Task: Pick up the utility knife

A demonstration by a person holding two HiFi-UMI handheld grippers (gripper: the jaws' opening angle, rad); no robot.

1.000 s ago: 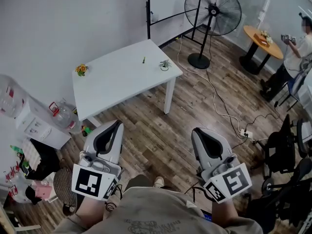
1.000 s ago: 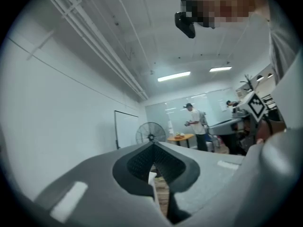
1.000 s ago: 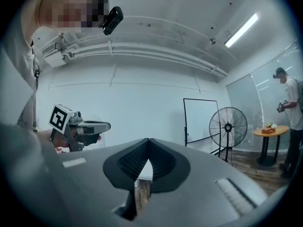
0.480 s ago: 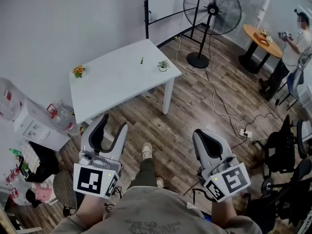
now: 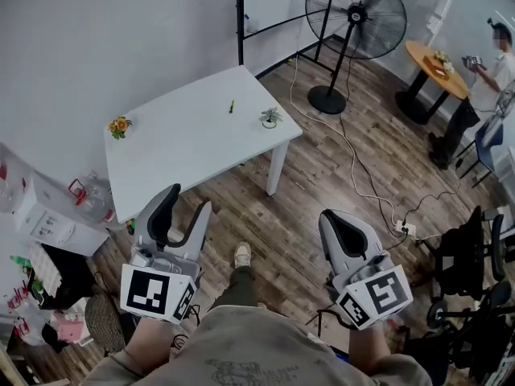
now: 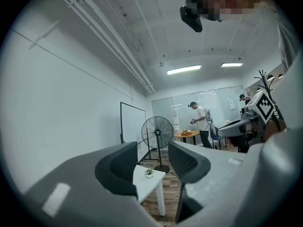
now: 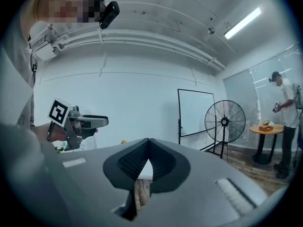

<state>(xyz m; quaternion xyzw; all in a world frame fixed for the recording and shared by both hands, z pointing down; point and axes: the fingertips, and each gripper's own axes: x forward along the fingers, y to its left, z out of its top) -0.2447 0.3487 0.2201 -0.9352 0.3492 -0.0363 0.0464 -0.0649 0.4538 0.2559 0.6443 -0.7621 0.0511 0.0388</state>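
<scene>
Far ahead in the head view stands a white table (image 5: 185, 147). A small dark green utility knife (image 5: 231, 106) lies near its back edge, with a little potted plant (image 5: 270, 118) to its right and orange flowers (image 5: 120, 125) at the left. Both grippers hang well short of the table, over the wooden floor. My left gripper (image 5: 187, 202) is open and empty; between its jaws the left gripper view shows the table's corner (image 6: 142, 182) and the plant (image 6: 149, 173). My right gripper (image 5: 332, 217) is shut on nothing, its jaws meeting at a point (image 7: 148, 148).
A tall pedestal fan (image 5: 355, 16) and a whiteboard stand (image 5: 241, 14) are behind the table. A cable (image 5: 354, 163) runs across the floor to a power strip. A person (image 5: 483, 79) stands by a round wooden table (image 5: 430, 67). Office chairs (image 5: 475, 256) sit right, water bottles (image 5: 84, 195) left.
My left gripper opened from shut. Both grippers and the view shifted slightly toward the table, and the person's foot stepped forward on the floor.
</scene>
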